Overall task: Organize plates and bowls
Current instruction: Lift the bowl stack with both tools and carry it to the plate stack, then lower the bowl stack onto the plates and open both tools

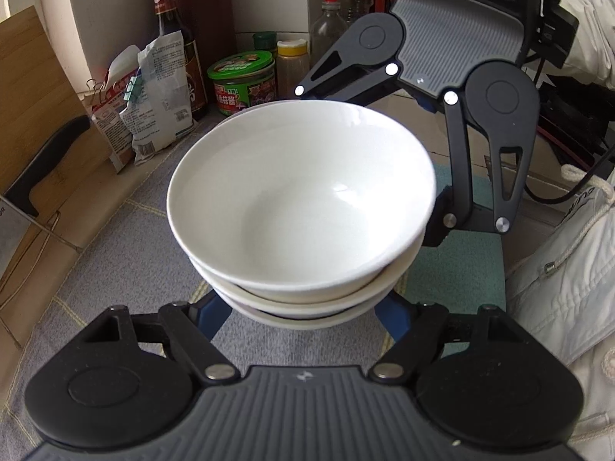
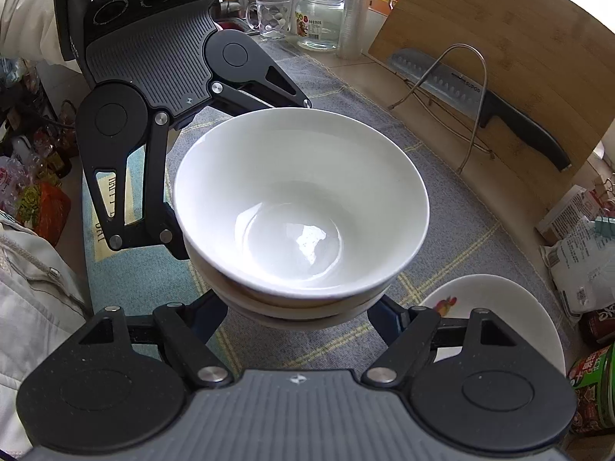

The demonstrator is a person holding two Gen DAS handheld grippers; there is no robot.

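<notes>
Three white bowls, nested as one stack [image 1: 300, 192] [image 2: 300, 199], hang just above the grey checked cloth [image 1: 127, 269] [image 2: 442, 207]. My left gripper [image 1: 301, 319] clasps the lower bowls from the near side in its own view, its blue fingers [image 1: 209, 317] pressed against the stack. From the opposite side my right gripper [image 2: 300, 317] grips the same stack with its fingers [image 2: 388, 317]. Each gripper also shows in the other's view: the right gripper [image 1: 369, 161] and the left gripper [image 2: 242, 176]. A white plate [image 2: 492, 307] with a fruit print lies on the cloth at lower right.
A bamboo cutting board [image 2: 499, 38] leans on a wire rack with a black-handled knife [image 2: 499, 103] across it. Sauce bottles, a green-lidded tub [image 1: 242, 80] and paper packets [image 1: 153, 96] crowd the counter's back. A glass jar [image 2: 321, 19] and mug stand farther off. A person's white jacket [image 1: 569, 269] is close by.
</notes>
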